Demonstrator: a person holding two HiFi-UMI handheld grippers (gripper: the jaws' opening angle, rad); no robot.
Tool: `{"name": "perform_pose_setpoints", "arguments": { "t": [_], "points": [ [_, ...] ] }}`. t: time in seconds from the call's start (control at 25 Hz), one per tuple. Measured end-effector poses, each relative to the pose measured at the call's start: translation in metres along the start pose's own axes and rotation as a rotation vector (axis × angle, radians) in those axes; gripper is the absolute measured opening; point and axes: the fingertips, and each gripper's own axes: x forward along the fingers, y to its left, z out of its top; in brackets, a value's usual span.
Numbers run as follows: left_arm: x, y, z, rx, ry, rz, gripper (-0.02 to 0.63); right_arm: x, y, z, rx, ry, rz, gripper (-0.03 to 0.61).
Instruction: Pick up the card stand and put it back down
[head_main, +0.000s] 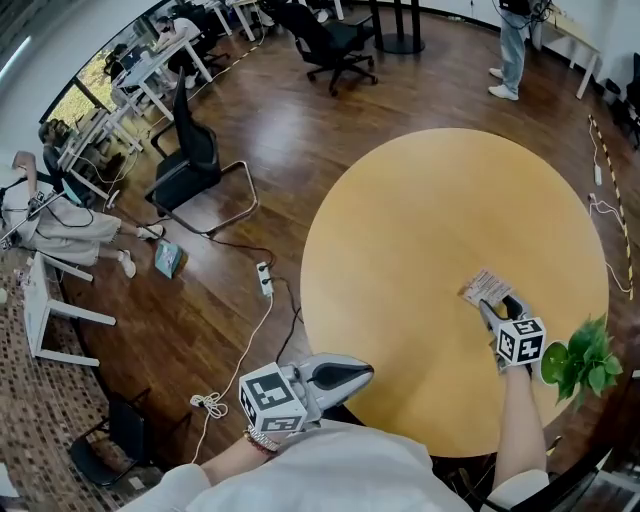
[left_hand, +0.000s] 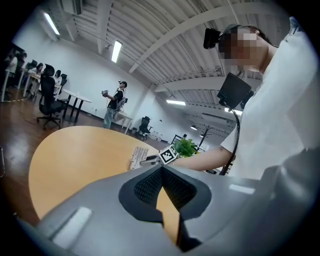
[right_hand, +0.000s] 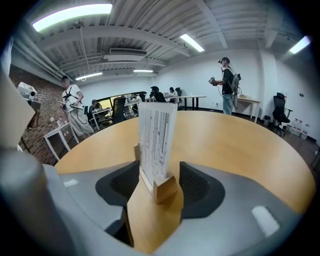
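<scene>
Here my right gripper (right_hand: 159, 182) stands released around the stand (right_hand: 156, 145), upright at frame centre on the table (right_hand: 240, 145); it looks light, stiff, tippy, best pinched at its base; left gripper (left_hand: 162, 170) clenched, empty.

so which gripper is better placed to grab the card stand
Right. The right gripper has the card stand upright between its open jaws on the table, with the pads clear of it. The left gripper is shut and sits near the body, at the table's edge.
</scene>
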Motion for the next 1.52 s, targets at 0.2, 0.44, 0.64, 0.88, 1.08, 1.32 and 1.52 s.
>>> {"name": "perform_pose_setpoints", "arguments": {
  "t": [0.2, 0.44, 0.64, 0.88, 1.08, 1.32, 1.52],
  "points": [
    [-0.003, 0.006, 0.000, -0.002, 0.008, 0.026, -0.015, 0.021, 0.005, -0.007, -0.057, 0.054, 0.070, 0.238],
    [0.004, 0.009, -0.009, -0.020, 0.029, 0.031, -0.015, 0.027, 0.004, -0.012, -0.114, 0.061, 0.118, 0.173],
    [0.009, 0.010, -0.006, -0.018, 0.036, 0.009, -0.015, 0.024, 0.014, -0.012, -0.112, 0.038, 0.135, 0.147],
    [0.009, 0.014, -0.005, -0.024, 0.030, -0.006, -0.015, 0.008, 0.025, -0.002, -0.073, -0.027, 0.088, 0.141],
    [0.011, 0.009, -0.001, -0.030, 0.025, -0.020, -0.015, -0.019, 0.044, 0.012, -0.015, -0.091, 0.079, 0.139],
    [0.014, -0.016, 0.001, 0.033, 0.035, -0.035, -0.015, -0.080, 0.079, 0.049, 0.035, -0.252, 0.086, 0.138],
    [0.005, -0.028, 0.003, 0.035, 0.010, -0.036, -0.015, -0.136, 0.116, 0.065, 0.105, -0.329, 0.089, 0.140]
  ]
}}
